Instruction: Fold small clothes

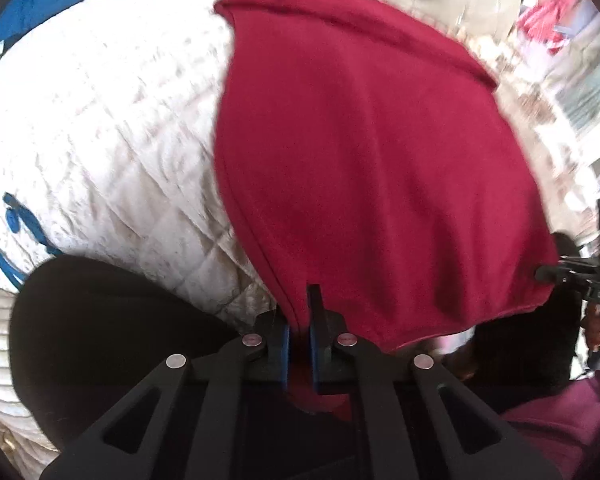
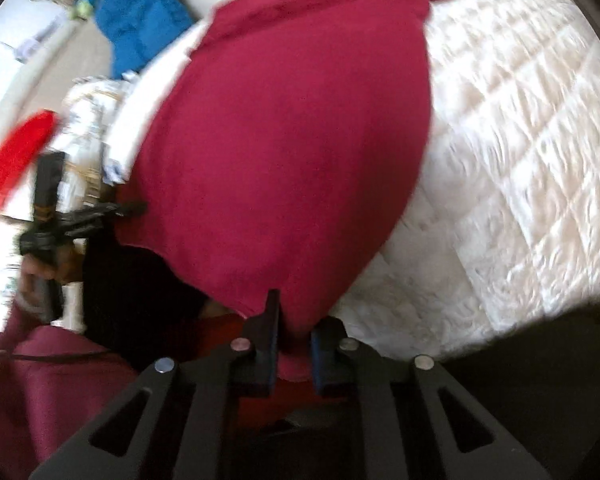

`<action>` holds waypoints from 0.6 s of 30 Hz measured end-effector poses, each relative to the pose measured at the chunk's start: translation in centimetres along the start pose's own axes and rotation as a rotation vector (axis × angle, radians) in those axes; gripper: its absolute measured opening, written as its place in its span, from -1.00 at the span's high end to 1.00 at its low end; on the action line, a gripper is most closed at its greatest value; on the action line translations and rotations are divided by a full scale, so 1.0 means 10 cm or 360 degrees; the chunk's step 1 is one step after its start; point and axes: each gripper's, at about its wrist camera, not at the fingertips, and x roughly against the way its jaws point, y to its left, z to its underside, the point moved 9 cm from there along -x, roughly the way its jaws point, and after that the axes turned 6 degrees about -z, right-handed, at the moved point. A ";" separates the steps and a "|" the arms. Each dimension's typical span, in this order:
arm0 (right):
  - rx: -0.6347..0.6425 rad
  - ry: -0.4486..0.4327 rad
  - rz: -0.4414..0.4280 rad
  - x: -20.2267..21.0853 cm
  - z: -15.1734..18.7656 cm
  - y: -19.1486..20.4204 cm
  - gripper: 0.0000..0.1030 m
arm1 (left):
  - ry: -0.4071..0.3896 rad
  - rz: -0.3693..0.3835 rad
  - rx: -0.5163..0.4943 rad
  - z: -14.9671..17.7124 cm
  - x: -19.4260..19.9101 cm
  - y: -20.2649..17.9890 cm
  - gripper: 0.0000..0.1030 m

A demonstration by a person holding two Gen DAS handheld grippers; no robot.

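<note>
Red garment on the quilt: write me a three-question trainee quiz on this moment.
1. True or false: both grippers are shut on the red garment.
2. What does it lie on? A) white quilt B) wooden floor C) metal tray
3. Which gripper appears at the garment's corner in the left wrist view?

Key:
1. True: left gripper and right gripper each pinch its near edge.
2. A, the white quilt.
3. The right gripper.

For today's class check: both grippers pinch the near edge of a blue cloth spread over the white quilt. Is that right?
Not quite: the cloth is dark red, not blue, as both wrist views show. Both grippers, left and right, do pinch its near edge over the white quilt.
</note>
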 end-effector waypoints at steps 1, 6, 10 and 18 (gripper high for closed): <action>0.0003 -0.0043 -0.0046 0.09 -0.08 0.05 0.77 | -0.0031 0.0016 0.0000 -0.04 0.08 0.00 1.00; -0.0002 -0.0295 -0.0199 0.46 -0.59 0.17 0.77 | -0.0232 0.0138 0.0037 -0.42 0.52 -0.07 1.00; 0.0024 -0.0460 -0.0179 0.65 -1.03 0.14 0.77 | -0.0381 0.0213 0.0118 -0.89 0.72 -0.03 1.00; 0.0007 -0.0630 -0.0038 0.69 -2.04 -0.05 0.77 | -0.0591 0.0161 0.0200 -1.92 0.76 0.10 1.00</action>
